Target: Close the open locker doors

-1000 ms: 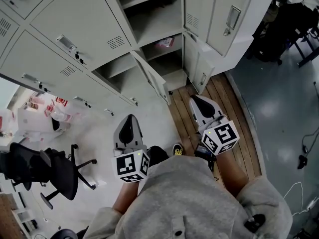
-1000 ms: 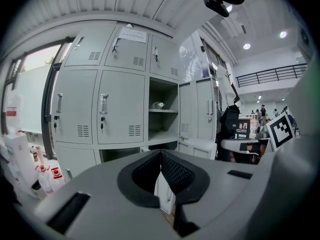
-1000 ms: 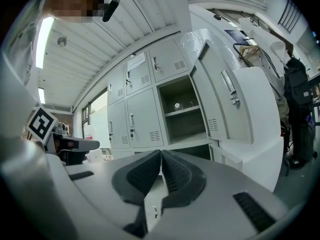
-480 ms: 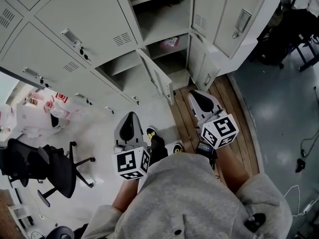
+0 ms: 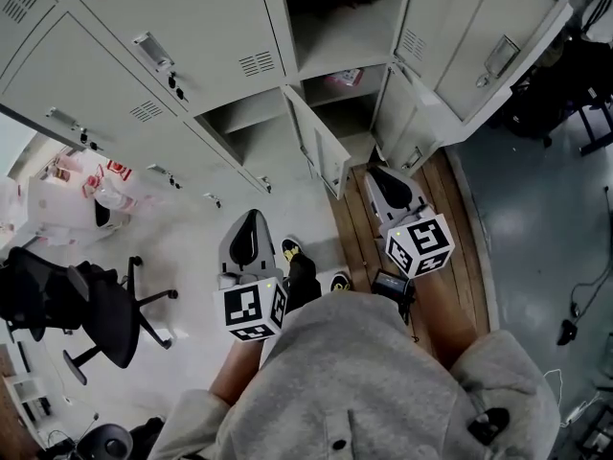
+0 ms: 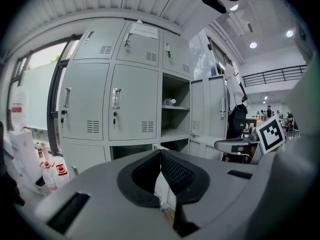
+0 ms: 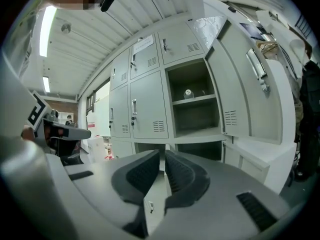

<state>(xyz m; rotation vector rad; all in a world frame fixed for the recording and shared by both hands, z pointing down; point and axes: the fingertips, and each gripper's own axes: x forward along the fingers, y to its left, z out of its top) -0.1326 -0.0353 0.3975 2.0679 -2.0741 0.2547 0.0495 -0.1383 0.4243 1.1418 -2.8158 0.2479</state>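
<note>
Lockers nearer; bottle on open shelf; left claw, right claw closed, empty.

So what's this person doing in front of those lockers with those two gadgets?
A person stands facing grey lockers, a claw tool in each hand. The left claw and right claw are both pinched shut, empty, touching nothing. A small lower door and a tall door on the right hang open, not yet pushed closed.
</note>
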